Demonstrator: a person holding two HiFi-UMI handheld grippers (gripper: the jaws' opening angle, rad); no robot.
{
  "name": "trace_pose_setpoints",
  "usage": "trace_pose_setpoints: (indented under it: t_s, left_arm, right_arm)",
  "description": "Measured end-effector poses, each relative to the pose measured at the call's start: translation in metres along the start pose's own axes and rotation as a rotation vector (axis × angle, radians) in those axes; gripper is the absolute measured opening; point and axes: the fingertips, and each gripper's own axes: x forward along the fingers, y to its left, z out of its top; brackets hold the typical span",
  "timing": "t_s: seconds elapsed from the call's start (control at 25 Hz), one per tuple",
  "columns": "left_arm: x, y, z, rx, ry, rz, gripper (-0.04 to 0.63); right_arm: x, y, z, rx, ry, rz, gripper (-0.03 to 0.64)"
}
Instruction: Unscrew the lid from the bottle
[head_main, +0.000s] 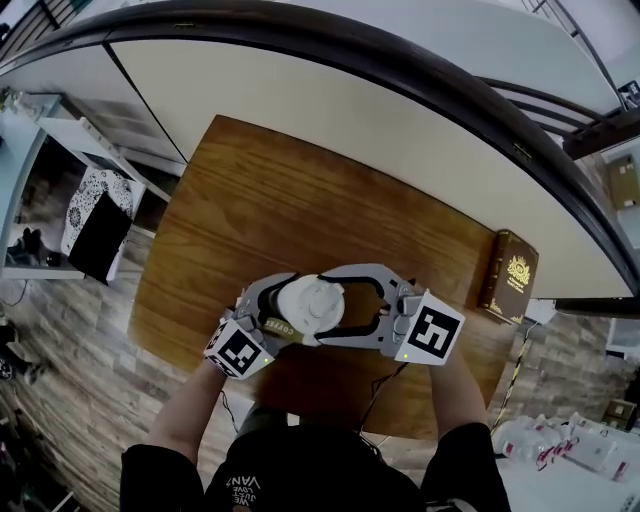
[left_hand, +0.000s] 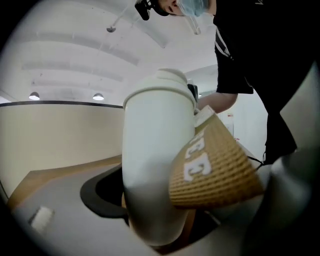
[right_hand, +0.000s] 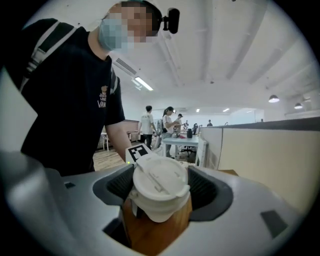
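Above the wooden table's near edge, the left gripper clamps the white bottle with brown corrugated sleeve while the right gripper seems pinched on its white plastic lid; twisting could turn the smooth bottle within that clamp.

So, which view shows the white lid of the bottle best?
The right gripper view: the lid sits close and centred between the jaws, its top face clear. The head view shows it small from above; the left gripper view shows only its edge atop the bottle.
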Motion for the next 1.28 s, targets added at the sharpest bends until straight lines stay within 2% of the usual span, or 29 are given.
trace_pose_setpoints:
  t_s: [0.16, 0.28, 0.36, 0.48, 0.68, 0.84, 1.04, 1.12, 1.28]
  left_arm:
    - [-0.003, -0.001, -0.003, 0.016, 0.005, -0.018, 0.393]
    - [-0.004, 0.001, -0.005, -0.005, 0.005, 0.011, 0.393]
    - [-0.003, 0.004, -0.002, -0.016, -0.002, 0.042, 0.393]
    - [-0.001, 0.003, 0.002, -0.014, 0.002, 0.077, 0.393]
    - [-0.001, 0.008, 0.004, -0.029, -0.004, 0.138, 0.393]
    - [-0.003, 0.006, -0.001, -0.035, 0.013, 0.186, 0.393]
    - [-0.001, 0.009, 0.005, -0.032, 0.003, 0.230, 0.393]
    - [-0.002, 0.007, 0.004, -0.022, 0.008, 0.231, 0.393]
    - [-0.004, 0.004, 0.000, -0.025, 0.009, 0.240, 0.394]
  right_arm:
    - [0.005, 0.005, 0.002, -0.076, 0.028, 0.097, 0.325]
    - [0.006, 0.001, 0.003, -0.051, 0.030, 0.082, 0.325]
    - [0.004, -0.002, 0.003, -0.010, 0.025, 0.025, 0.325]
    - [-0.003, -0.003, 0.012, 0.073, -0.042, -0.092, 0.325]
    - [-0.022, -0.010, 0.019, 0.209, -0.166, -0.410, 0.330]
    - [-0.024, -0.004, 0.011, 0.299, -0.192, -0.585, 0.337]
    - [-0.009, 0.003, 0.003, 0.304, -0.150, -0.682, 0.354]
    - [-0.009, 0.000, 0.005, 0.331, -0.178, -0.712, 0.354]
    - [-0.003, -0.004, 0.007, 0.344, -0.195, -0.705, 0.356]
